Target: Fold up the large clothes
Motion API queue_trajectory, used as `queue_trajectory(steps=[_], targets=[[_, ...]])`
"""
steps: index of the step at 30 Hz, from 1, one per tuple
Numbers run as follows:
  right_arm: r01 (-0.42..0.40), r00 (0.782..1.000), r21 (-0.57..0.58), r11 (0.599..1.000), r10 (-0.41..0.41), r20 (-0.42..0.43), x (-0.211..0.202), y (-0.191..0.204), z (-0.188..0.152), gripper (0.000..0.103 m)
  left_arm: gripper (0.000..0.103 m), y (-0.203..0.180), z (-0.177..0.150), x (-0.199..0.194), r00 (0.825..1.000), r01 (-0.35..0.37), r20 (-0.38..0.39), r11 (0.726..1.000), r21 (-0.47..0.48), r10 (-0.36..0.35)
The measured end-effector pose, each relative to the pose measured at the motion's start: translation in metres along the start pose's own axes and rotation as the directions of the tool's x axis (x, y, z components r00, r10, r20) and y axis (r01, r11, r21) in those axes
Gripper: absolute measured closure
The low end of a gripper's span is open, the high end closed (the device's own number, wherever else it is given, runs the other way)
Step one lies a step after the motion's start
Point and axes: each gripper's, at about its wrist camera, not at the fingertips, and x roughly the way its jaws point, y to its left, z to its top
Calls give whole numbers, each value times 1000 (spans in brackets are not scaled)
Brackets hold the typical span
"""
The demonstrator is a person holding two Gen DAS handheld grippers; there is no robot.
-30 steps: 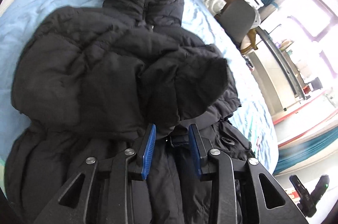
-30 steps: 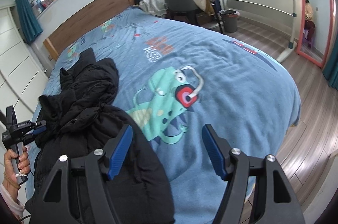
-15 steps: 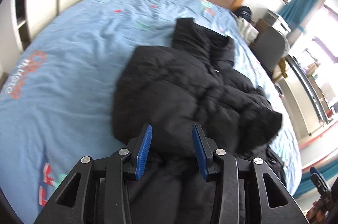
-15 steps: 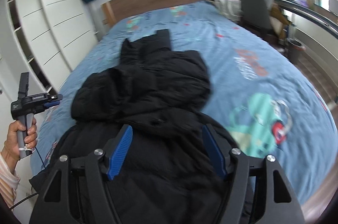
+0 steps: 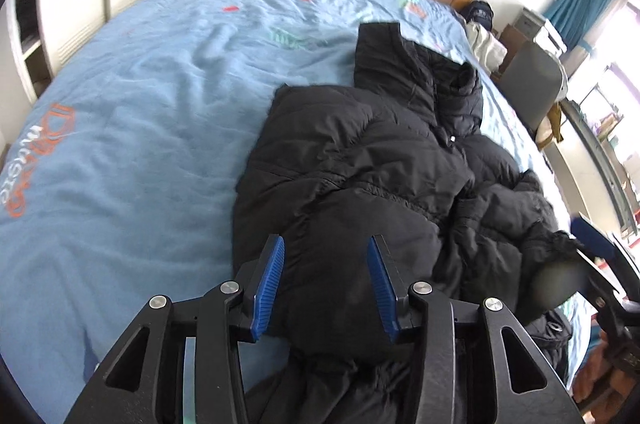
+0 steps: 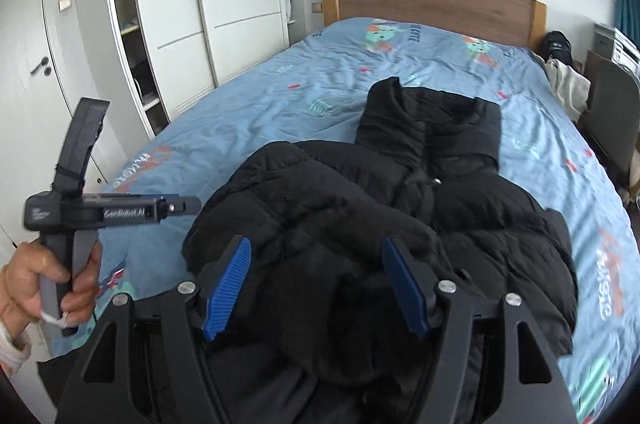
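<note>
Two sleeves, it seems, already lie folded across my black puffer coat (image 6: 380, 224) on the blue bed (image 5: 140, 144); the lengthwise folds remain. My left gripper (image 5: 326, 284) is opening, empty; my right gripper (image 6: 316, 288) hovers half-open, empty.

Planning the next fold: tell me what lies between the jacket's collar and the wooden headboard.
Only bare blue bedspread with cartoon prints; nothing sits between the black jacket collar and the headboard. The right wrist view shows it best.
</note>
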Motion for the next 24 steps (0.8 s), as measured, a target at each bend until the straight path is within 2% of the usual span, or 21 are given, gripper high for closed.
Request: queue_trajectory(steps=[3,6,9,13,14,15,18,20,24], targets=[[16,1000,-9,1000,-16,-26,34,-1,-1,36,55,-7,-3,26,1000,1,-29,1000,15,-1],[44,996,-17,999,-45,-77,64,-13,-16,36,50,-13,-12,50,999,-6,-52,999,33,8],[78,991,-29,997,-80,-108,72,-35,-36,36,48,-13,-22,65,998,-20,-62,998,52,23],[63,991,42,997,-57,-123,59,-80,-62,36,47,-11,-24,61,997,0,-78,999,45,4],[82,989,43,996,-76,-123,53,-87,-65,36,47,-13,-23,55,997,-10,-77,998,55,14],[111,986,36,993,-105,-133,48,-93,-68,36,47,-15,-23,49,997,-11,-72,998,60,16],[111,985,86,990,-98,-143,27,-112,-73,36,47,-18,-22,21,999,30,-21,998,62,-29],[117,987,87,989,-106,-118,9,-115,-69,36,47,-22,-22,14,999,46,-11,996,71,-45],[72,997,73,995,-70,-26,-20,-99,-55,36,47,-36,-31,14,997,74,-12,993,89,-73]])
